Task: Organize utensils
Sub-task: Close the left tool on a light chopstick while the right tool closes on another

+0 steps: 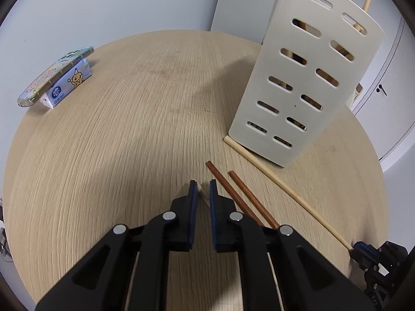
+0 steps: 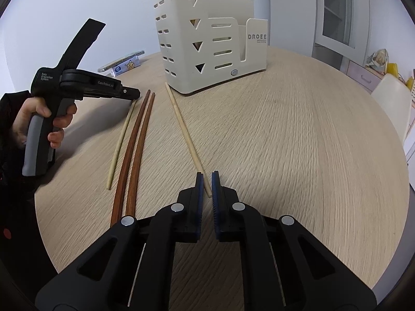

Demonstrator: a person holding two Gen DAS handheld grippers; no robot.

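A round bench of pale wood-grain laminate stands before plain white walls. At its far side is a cream plastic utensil holder, box-shaped with slotted and triangular openings and stepped compartments; thin wooden sticks rise from its tallest compartment, their number unclear. Four chopsticks lie on the bench in front of it: a pale bamboo chopstick at the left, two dark reddish-brown chopsticks side by side just right of it, and a second pale chopstick farther right, its far end near the holder's base. The left hand-held gripper has its blue-padded jaws clamped on the far end of the left pale chopstick. The right hand-held gripper is clamped on the near end of the right pale chopstick. At the far left, a phone rests on a tissue packet.
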